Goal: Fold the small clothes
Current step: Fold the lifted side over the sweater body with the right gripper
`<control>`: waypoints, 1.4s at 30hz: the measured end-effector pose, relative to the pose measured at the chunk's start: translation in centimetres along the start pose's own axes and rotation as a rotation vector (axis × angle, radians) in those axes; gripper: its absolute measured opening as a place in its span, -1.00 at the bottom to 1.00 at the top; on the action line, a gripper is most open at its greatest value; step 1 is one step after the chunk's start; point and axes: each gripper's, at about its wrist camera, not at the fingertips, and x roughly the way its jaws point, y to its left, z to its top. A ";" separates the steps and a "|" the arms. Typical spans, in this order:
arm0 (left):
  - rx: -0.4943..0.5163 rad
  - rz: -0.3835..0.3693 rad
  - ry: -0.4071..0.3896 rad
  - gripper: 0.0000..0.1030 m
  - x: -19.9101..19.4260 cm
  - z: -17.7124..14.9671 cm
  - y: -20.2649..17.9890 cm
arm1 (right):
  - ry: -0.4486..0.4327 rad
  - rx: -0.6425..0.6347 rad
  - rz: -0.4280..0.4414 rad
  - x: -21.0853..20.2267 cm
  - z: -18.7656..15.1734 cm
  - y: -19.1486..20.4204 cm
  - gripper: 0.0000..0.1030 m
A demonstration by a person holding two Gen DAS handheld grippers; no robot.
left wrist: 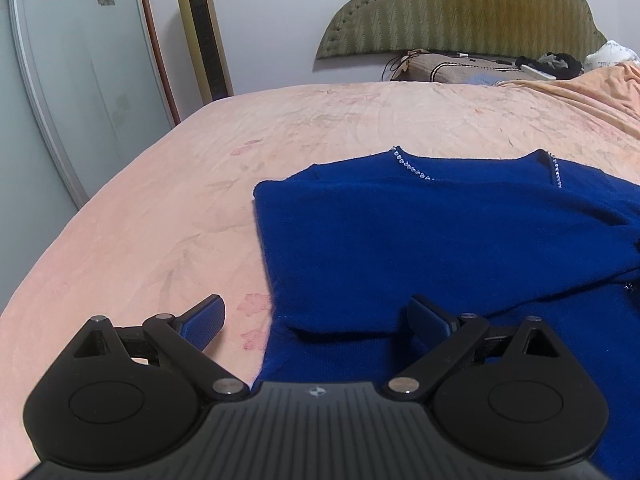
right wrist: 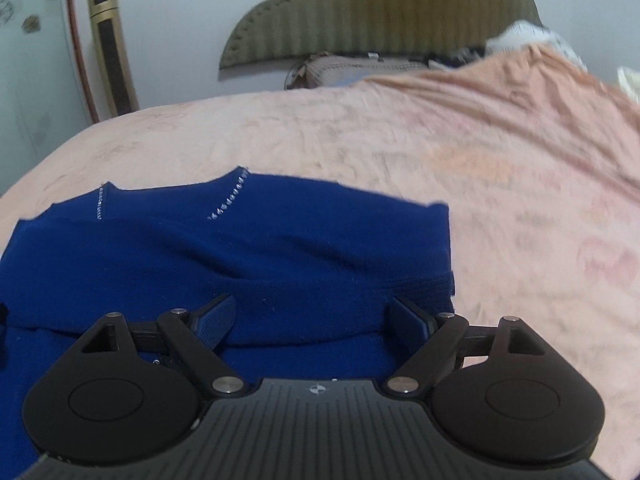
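Observation:
A royal-blue knit sweater (left wrist: 440, 240) with a beaded neckline lies on the bed, its sleeves folded across the body. It also shows in the right wrist view (right wrist: 240, 256). My left gripper (left wrist: 316, 320) is open and empty, over the sweater's left edge, its left finger above the bedspread. My right gripper (right wrist: 310, 320) is open and empty, just above the sweater's lower right part, near a folded sleeve cuff (right wrist: 424, 284).
The pink floral bedspread (left wrist: 160, 208) covers the bed. A green padded headboard (left wrist: 460, 8), a pillow (left wrist: 460, 68) and dark clutter (left wrist: 556, 62) lie at the far end. A gold tower fan (left wrist: 204, 32) and a glass wardrobe door (left wrist: 60, 80) stand left.

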 end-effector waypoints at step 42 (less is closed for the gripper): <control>-0.155 0.088 -0.003 0.96 2.0 -1.9 8.0 | 0.006 0.447 0.198 0.7 -1.1 -6.2 -0.77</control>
